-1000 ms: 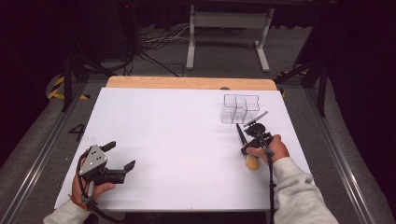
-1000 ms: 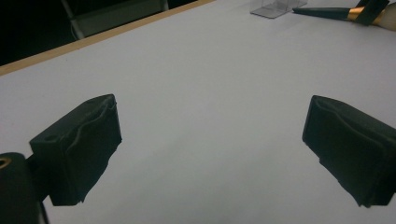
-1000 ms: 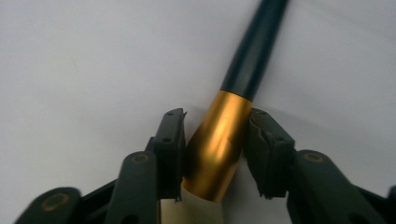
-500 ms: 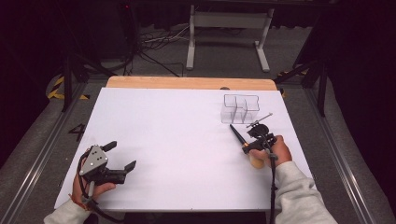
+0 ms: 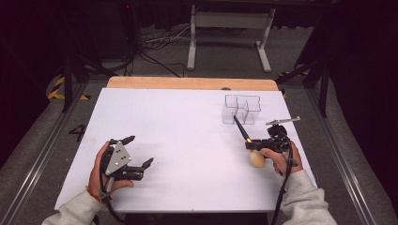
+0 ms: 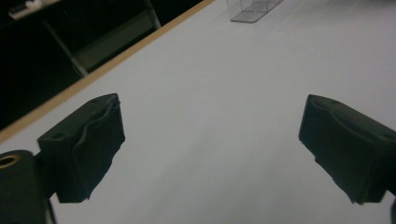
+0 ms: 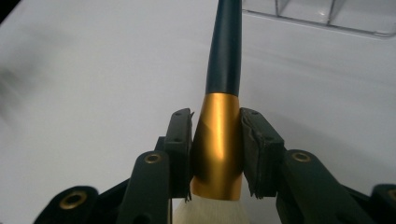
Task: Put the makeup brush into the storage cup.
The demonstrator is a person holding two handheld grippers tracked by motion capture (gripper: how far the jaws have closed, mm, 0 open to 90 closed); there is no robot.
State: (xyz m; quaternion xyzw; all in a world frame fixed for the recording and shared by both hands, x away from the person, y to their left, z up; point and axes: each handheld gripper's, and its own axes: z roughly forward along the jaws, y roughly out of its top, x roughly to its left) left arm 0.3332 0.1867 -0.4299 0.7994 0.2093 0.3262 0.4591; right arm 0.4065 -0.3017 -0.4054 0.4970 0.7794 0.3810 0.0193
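The right gripper (image 5: 259, 146) was clamped on the gold metal collar of a makeup brush with a dark slender handle and a pale bristle head (image 7: 223, 116), which lay low over the white table (image 5: 187, 140). Its long axis ran straight out ahead of the jaws, the handle tip pointing at the clear plastic compartment box (image 5: 241, 109) just beyond, the bristles back under the hand. In the right gripper view the handle's tip was cut off at the top edge and the bristles at the bottom. The right hand (image 5: 277, 159) lay level, the forearm angled inward. The left gripper (image 5: 136, 152), well apart, was gaping and empty, its jaws having just narrowed slightly, the left hand (image 5: 105, 168) wrapped around its body, pointing across the table.
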